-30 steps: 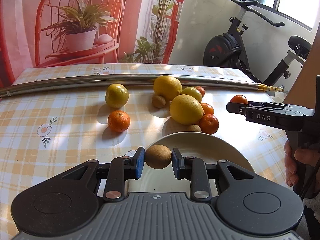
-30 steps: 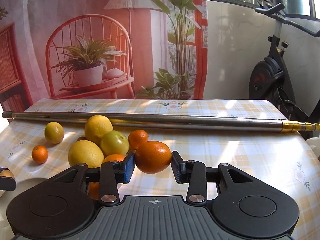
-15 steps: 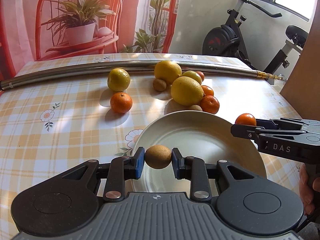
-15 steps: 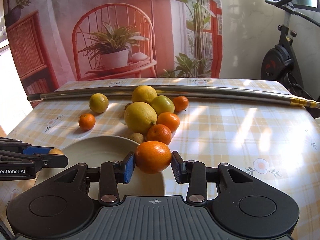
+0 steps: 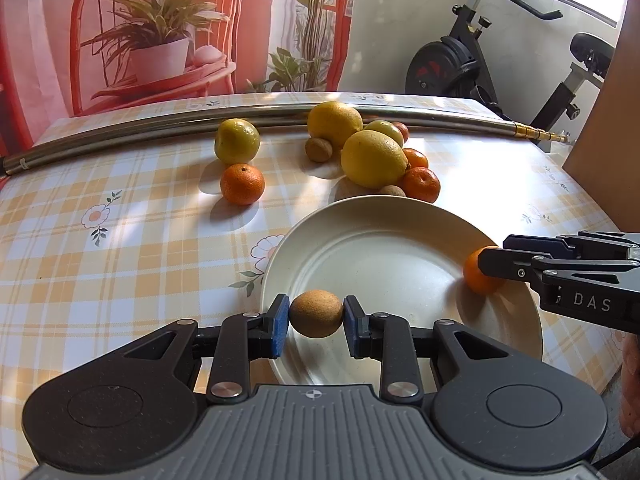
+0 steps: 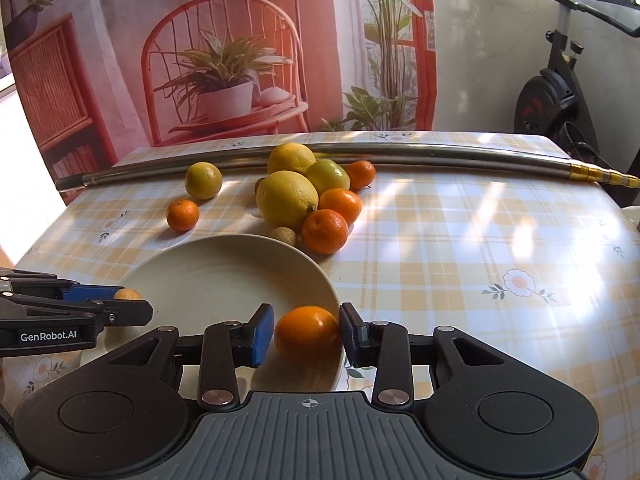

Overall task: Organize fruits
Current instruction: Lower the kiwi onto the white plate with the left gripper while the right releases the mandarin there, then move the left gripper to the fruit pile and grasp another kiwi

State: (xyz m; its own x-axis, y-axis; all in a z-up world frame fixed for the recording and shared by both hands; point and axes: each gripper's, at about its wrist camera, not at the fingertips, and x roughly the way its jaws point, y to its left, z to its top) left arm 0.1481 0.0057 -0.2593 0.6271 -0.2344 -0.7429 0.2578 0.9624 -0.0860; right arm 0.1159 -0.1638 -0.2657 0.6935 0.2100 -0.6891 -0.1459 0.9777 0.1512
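A cream plate (image 5: 384, 240) lies on the checked tablecloth; it also shows in the right wrist view (image 6: 208, 276). My left gripper (image 5: 316, 315) is shut on a brown kiwi (image 5: 316, 313), held over the plate's near rim. My right gripper (image 6: 307, 334) has opened; a mandarin (image 6: 306, 330) rests on the plate's right edge between its jaws, with a gap at the left pad. In the left wrist view that mandarin (image 5: 476, 274) sits at the plate's right side. A pile of lemons (image 5: 374, 158), mandarins and kiwis lies behind the plate.
A long metal pole (image 5: 160, 130) lies across the table's far side. A lone mandarin (image 5: 242, 184) and a yellow-green citrus (image 5: 237, 141) sit left of the pile. An exercise bike (image 5: 460, 64) stands beyond the table's right corner.
Both grippers have come lower over the plate. My right gripper has opened and let the mandarin down onto the plate's edge. The left still holds the kiwi.
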